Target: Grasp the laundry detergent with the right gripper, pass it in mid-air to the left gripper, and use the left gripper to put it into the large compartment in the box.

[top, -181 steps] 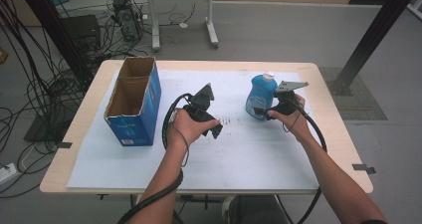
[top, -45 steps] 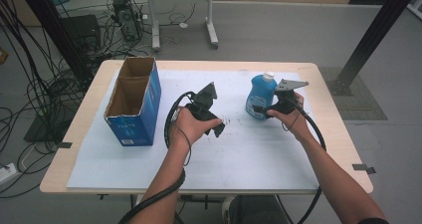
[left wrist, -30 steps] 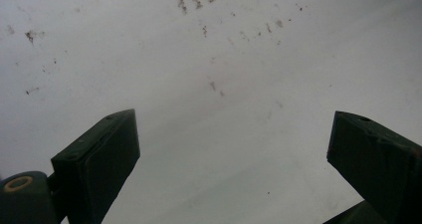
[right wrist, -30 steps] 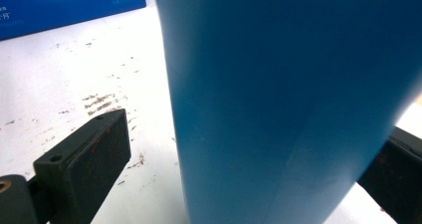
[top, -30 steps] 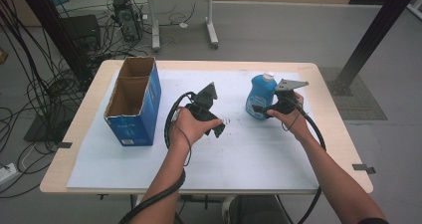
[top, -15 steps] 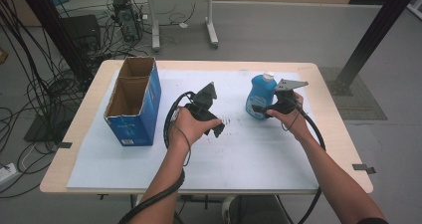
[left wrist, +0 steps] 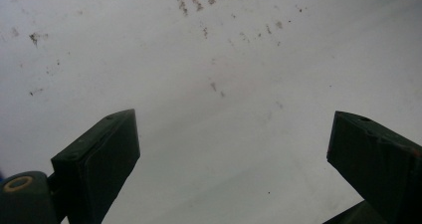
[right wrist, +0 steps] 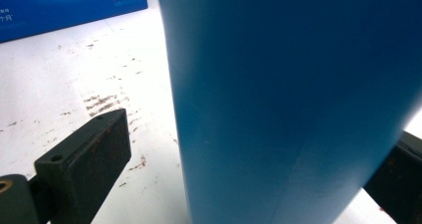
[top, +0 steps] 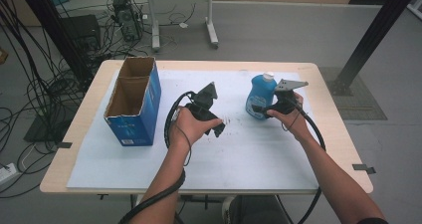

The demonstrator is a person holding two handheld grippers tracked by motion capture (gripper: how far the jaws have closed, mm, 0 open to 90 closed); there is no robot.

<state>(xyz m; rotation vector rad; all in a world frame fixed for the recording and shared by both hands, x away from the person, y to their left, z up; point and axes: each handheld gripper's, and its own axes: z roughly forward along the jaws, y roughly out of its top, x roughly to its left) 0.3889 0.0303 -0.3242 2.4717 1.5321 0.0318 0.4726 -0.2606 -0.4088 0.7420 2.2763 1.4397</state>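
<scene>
1. The right gripper (top: pixel 263 109), right of centre in the high view, has its jaws spread around the blue detergent bottle (top: pixel 260 95), not yet clamped: in the right gripper view a gap shows at the left jaw

2. Centre the bottle between the jaws, then close low on its body so it stays upright

3. The left gripper (top: pixel 217 128), mid-frame, hangs released over the white surface (top: pixel 249 154), grasping nothing

4. The open blue cardboard box (top: pixel 133 100) stands at the left, well apart; lift clear of its rim if the bottle goes there
</scene>
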